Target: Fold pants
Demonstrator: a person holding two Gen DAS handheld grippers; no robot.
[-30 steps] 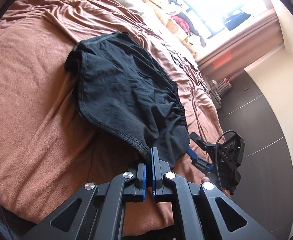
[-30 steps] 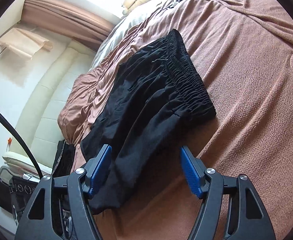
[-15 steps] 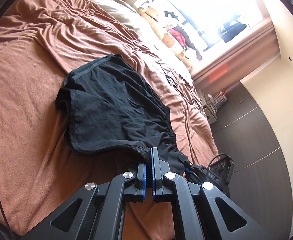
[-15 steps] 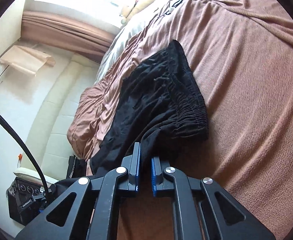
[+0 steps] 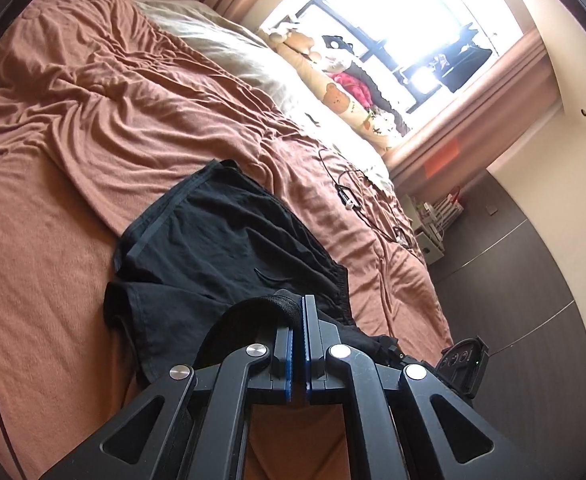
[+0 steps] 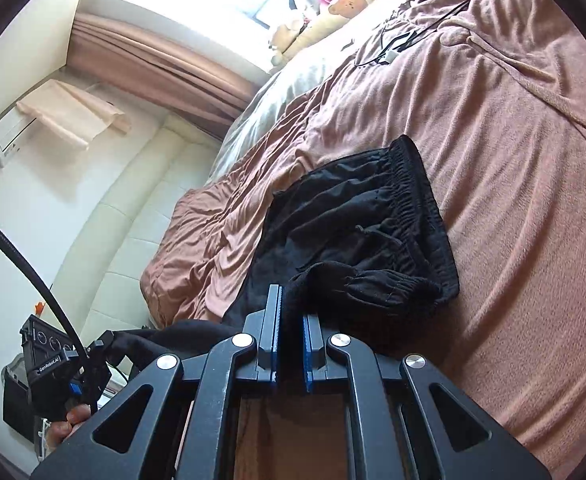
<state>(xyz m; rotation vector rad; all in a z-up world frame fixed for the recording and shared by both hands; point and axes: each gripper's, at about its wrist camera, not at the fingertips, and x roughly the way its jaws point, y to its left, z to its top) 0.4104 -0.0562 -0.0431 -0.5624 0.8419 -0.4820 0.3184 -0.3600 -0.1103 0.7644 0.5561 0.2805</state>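
black shorts [image 5: 229,256] spread on the brown blanket [image 5: 73,152] of the bed, near edge lifted clear of it. left gripper [image 5: 297,320] pressed together on a hem corner of the cloth, fold of fabric bunched over the left finger. right gripper [image 6: 292,320] pinching the gathered end of the waistband [image 6: 409,208], cloth wedged between the blue pads [image 6: 307,352]. both corners held on the near side, rest of the garment trailing away toward the pillows [image 5: 221,44] and window.

thin, soft, light fabric by the look of it: no stiffness, sagging between the two holds, likely to drape and wrinkle rather than keep a crease. elastic waistband thicker and ruffled, a firmer place to grip than the single-layer leg hem; hem binding a fair second choice. slack middle probably needing tension between both holds to lie flat when carried over. drawstring [image 6: 377,234] loose on top, liable to get tucked inside the fold. little risk of damage; main risk judged to be cloth slipping from the pinch or the blanket dragging along under it.
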